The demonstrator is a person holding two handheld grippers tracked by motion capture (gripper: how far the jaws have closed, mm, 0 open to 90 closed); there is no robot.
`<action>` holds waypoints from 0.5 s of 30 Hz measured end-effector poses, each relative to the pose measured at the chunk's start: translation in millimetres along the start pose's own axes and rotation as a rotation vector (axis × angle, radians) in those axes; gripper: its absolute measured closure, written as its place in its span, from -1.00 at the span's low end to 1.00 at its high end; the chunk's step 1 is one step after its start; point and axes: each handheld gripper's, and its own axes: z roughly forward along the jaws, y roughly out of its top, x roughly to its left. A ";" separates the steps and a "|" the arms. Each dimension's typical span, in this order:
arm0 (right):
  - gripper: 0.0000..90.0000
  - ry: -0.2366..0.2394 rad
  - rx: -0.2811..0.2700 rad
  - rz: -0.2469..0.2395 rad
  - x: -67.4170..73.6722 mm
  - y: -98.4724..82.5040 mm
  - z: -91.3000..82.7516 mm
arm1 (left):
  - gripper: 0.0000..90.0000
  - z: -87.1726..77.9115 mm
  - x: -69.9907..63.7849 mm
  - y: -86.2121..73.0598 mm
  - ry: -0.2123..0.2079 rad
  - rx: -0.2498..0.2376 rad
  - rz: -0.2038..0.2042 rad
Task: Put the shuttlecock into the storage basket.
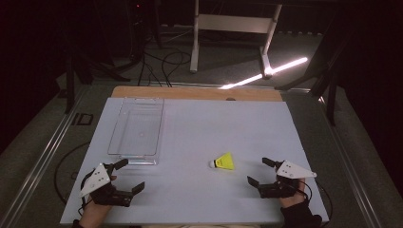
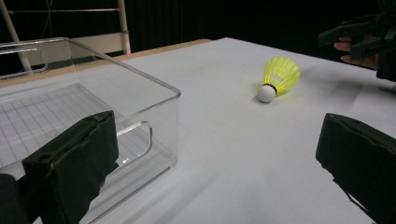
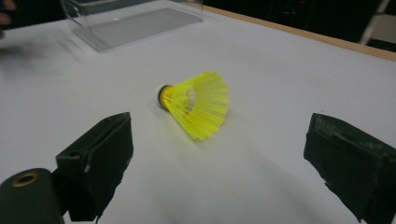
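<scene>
We see the right gripper point(image 1: 261, 172) near the worktop's front right corner, held by a hand point(image 1: 291, 195) that comes in from the front edge. Its 2 jaws are spread wide with nothing between them, and in the right gripper view they frame bare white surface with the shuttlecock lying just beyond them. The left gripper point(image 1: 129, 175) sits near the front left corner, also in a hand point(image 1: 95, 209), with its jaws wide apart and empty; one jaw reaches toward the front end of the tray.

Out from the right gripper, we find the yellow shuttlecock point(image 1: 224, 162) lying on its side on the worktop point(image 1: 199, 123), a little right of centre and toward the front edge. Its white cork tip point(image 2: 266, 93) points toward the left side and its yellow skirt point(image 3: 200, 103) opens toward the right gripper. It touches neither gripper.

Out from the left gripper, we see a clear plastic tray point(image 1: 137, 127) running from near the back edge toward the front along the left half of the worktop. It is well apart from the shuttlecock. A strip of bare wood point(image 1: 195, 93) shows along the worktop's back edge.
</scene>
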 end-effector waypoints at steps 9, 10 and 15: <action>-0.81 -0.013 0.009 -0.022 1.9 1.7 0.1 | -1.00 0.1 3.1 -0.2 0.013 0.000 -0.035; -0.81 -0.011 0.009 -0.024 2.1 2.0 0.5 | -1.00 0.0 3.4 -0.1 0.013 -0.001 -0.040; -0.81 -0.006 -0.001 -0.027 2.6 2.5 -0.4 | -1.00 -0.9 4.7 0.9 0.027 -0.005 -0.050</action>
